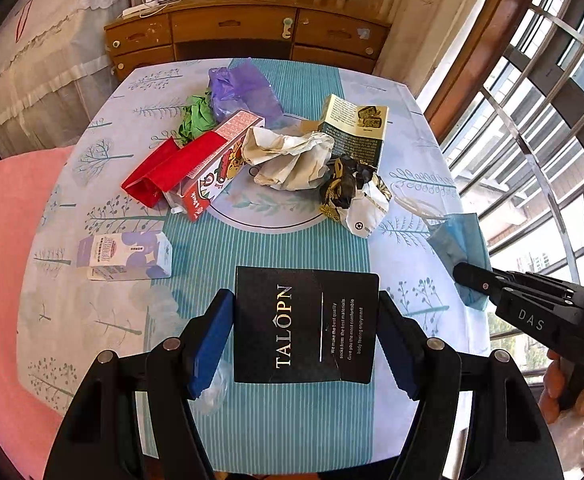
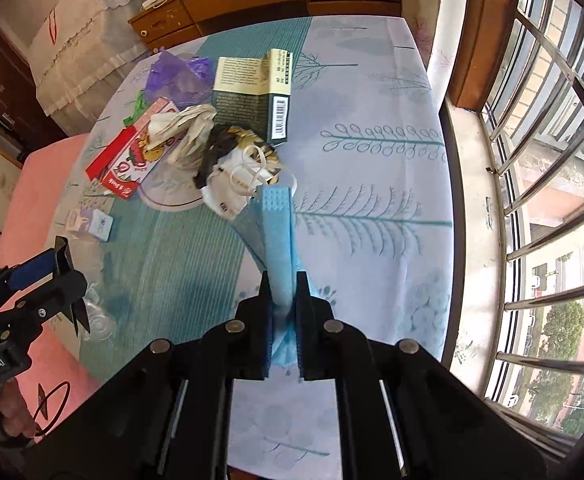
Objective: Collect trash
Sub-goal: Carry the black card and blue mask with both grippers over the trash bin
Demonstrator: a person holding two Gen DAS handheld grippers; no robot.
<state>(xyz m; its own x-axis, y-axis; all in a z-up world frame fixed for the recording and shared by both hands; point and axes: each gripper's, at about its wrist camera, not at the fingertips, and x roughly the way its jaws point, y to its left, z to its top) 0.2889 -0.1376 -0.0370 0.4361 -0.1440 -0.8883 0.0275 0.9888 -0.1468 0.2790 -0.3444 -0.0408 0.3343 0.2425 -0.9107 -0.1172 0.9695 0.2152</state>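
A black box is grasped between the jaws of the left gripper and is held above the table. A blue face mask is clamped in the tightly clenched jaws of the right gripper. The other trash, such as a red carton and crumpled paper, is left in the middle of the table.

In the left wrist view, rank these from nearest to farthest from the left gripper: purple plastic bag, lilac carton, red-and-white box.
1. Lilac carton: lying to the left, just ahead of the left gripper.
2. Red-and-white box: mid-table, left of centre, in the pile.
3. Purple plastic bag: at the table's far end, behind the pile.
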